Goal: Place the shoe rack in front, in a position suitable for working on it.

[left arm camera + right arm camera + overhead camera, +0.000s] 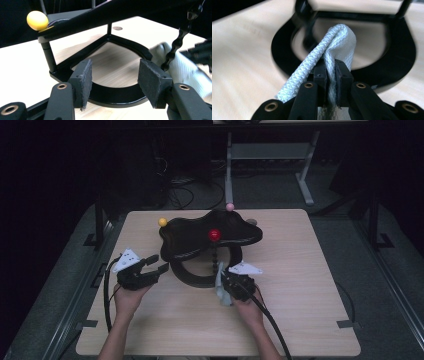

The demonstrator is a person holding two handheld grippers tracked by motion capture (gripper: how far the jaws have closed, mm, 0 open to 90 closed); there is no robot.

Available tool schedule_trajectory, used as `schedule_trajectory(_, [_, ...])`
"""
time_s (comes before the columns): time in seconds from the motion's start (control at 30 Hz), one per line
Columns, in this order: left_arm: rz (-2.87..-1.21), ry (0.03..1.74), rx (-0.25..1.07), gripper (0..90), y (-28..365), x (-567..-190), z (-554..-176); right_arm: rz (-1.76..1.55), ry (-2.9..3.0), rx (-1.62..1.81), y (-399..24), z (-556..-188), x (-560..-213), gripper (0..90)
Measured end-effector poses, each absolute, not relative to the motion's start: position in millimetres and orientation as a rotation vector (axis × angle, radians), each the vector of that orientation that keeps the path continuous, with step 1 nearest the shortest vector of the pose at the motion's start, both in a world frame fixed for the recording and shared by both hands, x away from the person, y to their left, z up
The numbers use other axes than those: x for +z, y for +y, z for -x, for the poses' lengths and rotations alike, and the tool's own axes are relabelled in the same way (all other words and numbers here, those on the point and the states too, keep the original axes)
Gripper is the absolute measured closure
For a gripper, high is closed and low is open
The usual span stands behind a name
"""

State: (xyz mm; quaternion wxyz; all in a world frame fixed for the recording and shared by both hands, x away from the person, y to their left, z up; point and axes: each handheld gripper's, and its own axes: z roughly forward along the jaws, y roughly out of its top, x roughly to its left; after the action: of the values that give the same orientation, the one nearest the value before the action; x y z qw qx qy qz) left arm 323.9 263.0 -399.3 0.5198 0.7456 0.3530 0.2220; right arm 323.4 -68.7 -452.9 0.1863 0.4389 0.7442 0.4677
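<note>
The right gripper [330, 75] pinches a white cloth [337, 42] at the black stand's [200, 245] 6 o'clock base on the surface [300, 320]. The left gripper [113, 78] has fingers spread, holding nothing. No writing is readable.

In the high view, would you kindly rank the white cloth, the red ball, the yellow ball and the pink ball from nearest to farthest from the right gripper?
1. White cloth, clamped in its jaws.
2. Red ball, straight beyond.
3. Yellow ball, far left.
4. Pink ball, at the table's far edge; nearly level with yellow, hard to separate.

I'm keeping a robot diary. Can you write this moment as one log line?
right gripper: shut on cloth | left gripper: open, nothing held | stand: on table
</note>
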Motion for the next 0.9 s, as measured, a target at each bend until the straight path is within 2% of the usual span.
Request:
schedule_trajectory(0.13, [-1.783, 0.839, 0.535, 44.5, 260.1, -403.1, -318.0, -1.289, 2.088, 1.311, -67.1, -335.4, -452.1, 81.5])
schedule_trajectory(0.47, [-1.775, 0.847, 0.563, 43.7, 256.2, -411.4, -304.1, -1.217, 2.174, 1.265, -40.4, -330.8, -456.1, 81.4])
schedule_trajectory(0.77, [-1.775, 0.842, 0.568, 43.1, 249.3, -416.6, -298.2, -1.288, 2.116, 1.125, -57.3, -349.4, -461.1, 81.2])
schedule_trajectory(0.9, [-1.783, 0.832, 0.561, 43.0, 244.7, -419.5, -298.0, -1.272, 2.156, 1.162, -48.6, -345.1, -463.2, 81.2])
